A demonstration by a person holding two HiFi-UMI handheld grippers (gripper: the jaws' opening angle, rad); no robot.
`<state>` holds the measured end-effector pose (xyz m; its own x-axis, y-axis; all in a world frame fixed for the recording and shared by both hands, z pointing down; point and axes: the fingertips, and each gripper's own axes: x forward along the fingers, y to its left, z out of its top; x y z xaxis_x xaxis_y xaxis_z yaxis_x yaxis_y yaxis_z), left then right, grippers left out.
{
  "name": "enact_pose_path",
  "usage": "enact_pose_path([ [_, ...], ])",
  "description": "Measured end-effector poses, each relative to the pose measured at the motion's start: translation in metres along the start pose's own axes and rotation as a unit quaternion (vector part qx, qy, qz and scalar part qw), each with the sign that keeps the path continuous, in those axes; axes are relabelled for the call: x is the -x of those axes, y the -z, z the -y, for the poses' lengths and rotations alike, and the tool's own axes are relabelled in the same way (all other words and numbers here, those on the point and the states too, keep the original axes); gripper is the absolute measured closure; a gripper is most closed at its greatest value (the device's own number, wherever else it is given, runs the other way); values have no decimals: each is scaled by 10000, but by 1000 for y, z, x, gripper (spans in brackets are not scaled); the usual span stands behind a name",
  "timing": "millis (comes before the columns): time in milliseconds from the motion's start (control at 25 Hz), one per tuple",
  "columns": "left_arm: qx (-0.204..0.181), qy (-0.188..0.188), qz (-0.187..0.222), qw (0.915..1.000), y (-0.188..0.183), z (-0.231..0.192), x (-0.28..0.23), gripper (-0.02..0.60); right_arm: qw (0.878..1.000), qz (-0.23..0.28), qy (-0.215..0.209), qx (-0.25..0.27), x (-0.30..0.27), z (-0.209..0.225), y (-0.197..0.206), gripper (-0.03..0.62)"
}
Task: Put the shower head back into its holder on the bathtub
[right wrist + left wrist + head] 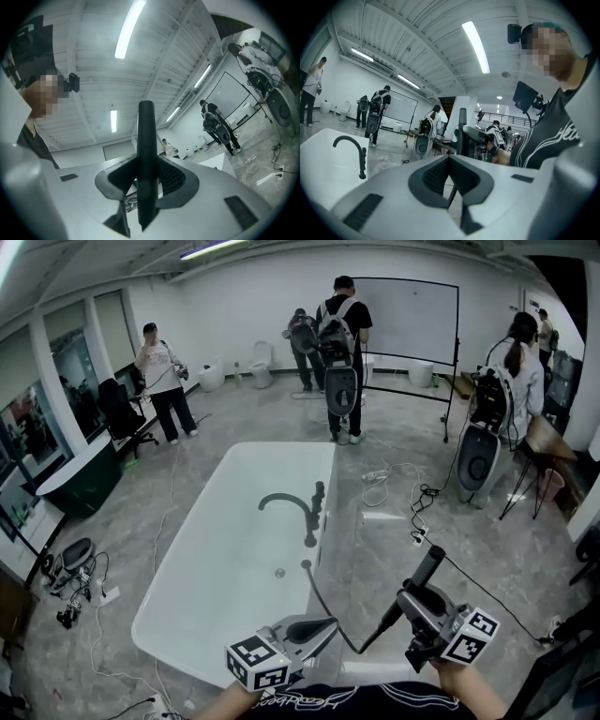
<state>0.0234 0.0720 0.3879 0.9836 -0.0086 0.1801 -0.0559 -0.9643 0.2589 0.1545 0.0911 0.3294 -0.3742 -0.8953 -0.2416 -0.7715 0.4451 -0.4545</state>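
Shower head (425, 574): clamped in my right gripper (410, 599), long axis tilted up and away. Holder (318, 495): ahead-left, on the bathtub (327, 540) rim. Left gripper (328, 625): jaws pressed together.

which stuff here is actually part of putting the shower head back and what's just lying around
For the job:
- shower head, clamped in the right gripper
- hose
- faucet
- bathtub

Just lying about:
- floor cables
- whiteboard
- toilets
- office chair
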Motion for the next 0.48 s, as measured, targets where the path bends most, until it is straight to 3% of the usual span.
enact_pose_path([
  [240, 154, -241, 68, 9996, 1, -37, 7, 577, 9999, -104, -86, 82, -28, 12, -7, 454],
  [400, 572, -386, 181, 9975, 16, -80, 11, 577, 9995, -297, -3, -87, -57, 33, 9, 454],
  [480, 512, -440, 159, 9976, 17, -104, 14, 577, 9994, -311, -24, -144, -81, 43, 16, 454],
])
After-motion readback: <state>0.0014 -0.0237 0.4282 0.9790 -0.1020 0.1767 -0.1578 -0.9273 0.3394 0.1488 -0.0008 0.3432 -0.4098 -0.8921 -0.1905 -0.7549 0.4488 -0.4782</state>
